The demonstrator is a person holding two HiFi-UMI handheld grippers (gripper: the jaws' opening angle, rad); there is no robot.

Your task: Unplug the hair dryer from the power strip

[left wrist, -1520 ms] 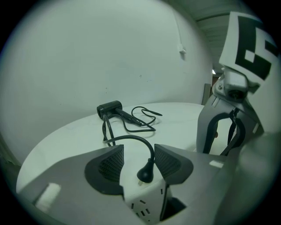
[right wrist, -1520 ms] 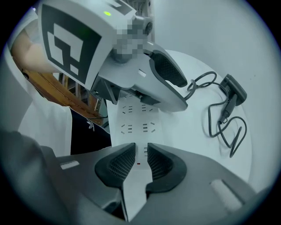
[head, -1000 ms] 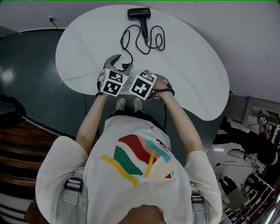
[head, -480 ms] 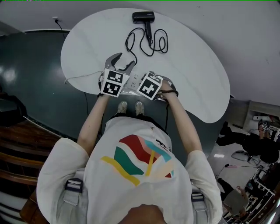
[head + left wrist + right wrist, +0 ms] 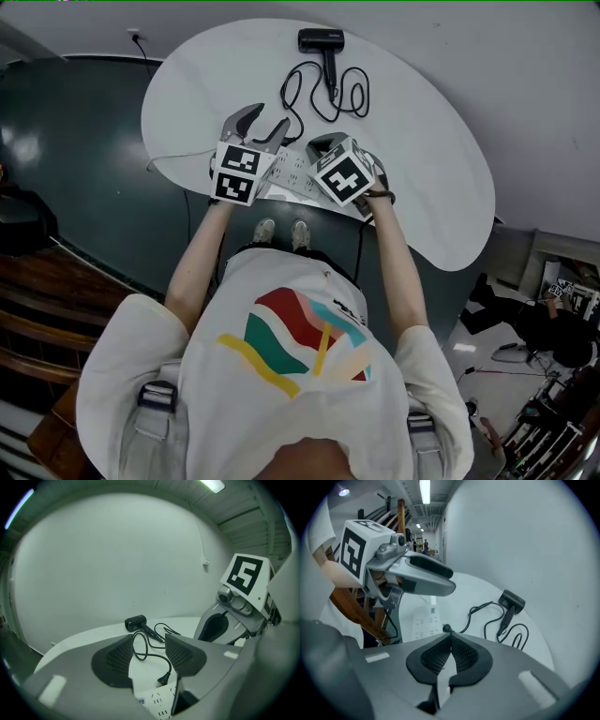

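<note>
A white rounded table (image 5: 422,141) carries 1 black hair dryer (image 5: 321,39), its looped black cord (image 5: 472,609) and 1 white power strip (image 5: 423,624).

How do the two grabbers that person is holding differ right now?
The left gripper's jaws stand apart, though they have just been closing a little, with nothing between them. The right gripper's jaws are pressed together and empty. The left gripper points fairly flat towards the hair dryer, while the right gripper tilts more steeply down. Both hover over the white table and hold nothing.
</note>
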